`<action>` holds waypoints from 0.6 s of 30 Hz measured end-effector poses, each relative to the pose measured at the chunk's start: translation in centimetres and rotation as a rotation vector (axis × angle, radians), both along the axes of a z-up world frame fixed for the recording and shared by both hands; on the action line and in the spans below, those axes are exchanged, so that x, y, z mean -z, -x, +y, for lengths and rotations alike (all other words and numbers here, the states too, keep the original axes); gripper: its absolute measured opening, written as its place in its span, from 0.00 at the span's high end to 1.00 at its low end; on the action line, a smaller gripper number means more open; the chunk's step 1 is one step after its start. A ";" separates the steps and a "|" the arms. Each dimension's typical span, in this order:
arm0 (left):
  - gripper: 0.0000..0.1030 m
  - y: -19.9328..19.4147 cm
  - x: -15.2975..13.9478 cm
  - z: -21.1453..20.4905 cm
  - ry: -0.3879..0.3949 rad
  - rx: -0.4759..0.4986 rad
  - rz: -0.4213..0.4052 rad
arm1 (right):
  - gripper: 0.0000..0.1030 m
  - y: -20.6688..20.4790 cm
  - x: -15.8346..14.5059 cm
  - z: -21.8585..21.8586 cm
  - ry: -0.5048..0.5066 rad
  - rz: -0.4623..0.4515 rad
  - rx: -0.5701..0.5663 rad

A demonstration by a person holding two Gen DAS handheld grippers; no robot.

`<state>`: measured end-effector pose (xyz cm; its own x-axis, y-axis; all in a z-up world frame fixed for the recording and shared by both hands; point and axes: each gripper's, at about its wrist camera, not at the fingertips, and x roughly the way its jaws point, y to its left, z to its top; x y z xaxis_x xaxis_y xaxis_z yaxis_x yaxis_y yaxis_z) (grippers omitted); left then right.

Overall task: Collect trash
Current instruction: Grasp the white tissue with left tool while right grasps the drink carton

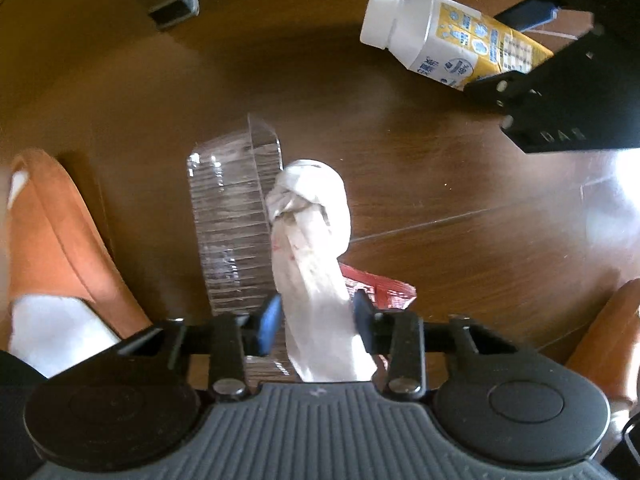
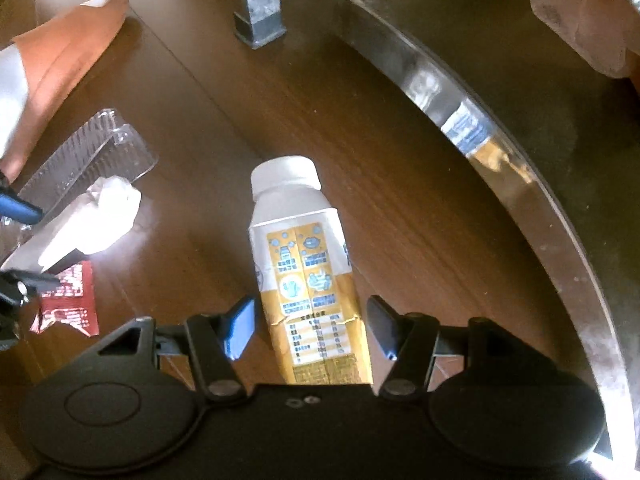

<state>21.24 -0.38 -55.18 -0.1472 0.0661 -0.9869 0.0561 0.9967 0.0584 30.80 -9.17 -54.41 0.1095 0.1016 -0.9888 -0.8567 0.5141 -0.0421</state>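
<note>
A crumpled white tissue (image 1: 308,240) lies on the brown wooden floor (image 1: 440,208). My left gripper (image 1: 317,316) points down over it, and both blue pads press against its sides. In the right wrist view the same tissue (image 2: 92,220) sits at the left edge between the left gripper's fingers (image 2: 16,206). A white and yellow drink carton (image 2: 308,264) with a white cap lies flat on the floor. My right gripper (image 2: 311,330) straddles its lower half, open, with a small gap at each pad. The left wrist view has the carton (image 1: 452,40) at the upper right, beside the black right gripper (image 1: 560,100).
A clear ribbed plastic tray (image 1: 228,220) lies against the tissue on its left, and a red wrapper (image 1: 388,292) on its right. A person's orange slippers (image 1: 52,232) (image 1: 612,340) stand on either side. A metal furniture leg (image 2: 260,12) and a curved metal rim (image 2: 480,128) stand beyond the carton.
</note>
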 end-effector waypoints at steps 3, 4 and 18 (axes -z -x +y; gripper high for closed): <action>0.80 0.1 -0.6 -0.3 -0.026 0.028 -0.022 | 0.45 -0.1 -0.2 -0.3 -0.018 0.010 0.042; 0.85 0.2 -0.7 -0.5 -0.033 0.033 -0.027 | 0.47 -0.1 -0.2 -0.4 -0.023 0.015 0.050; 0.94 0.7 -3.1 -4.2 0.020 0.176 -0.102 | 0.49 -1.9 -1.9 -4.4 -0.078 0.066 0.153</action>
<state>20.49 -4.57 -52.06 -0.0347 0.0623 -0.9974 0.2243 0.9731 0.0530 32.71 -13.53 -52.54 0.0643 0.1651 -0.9842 -0.7680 0.6379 0.0568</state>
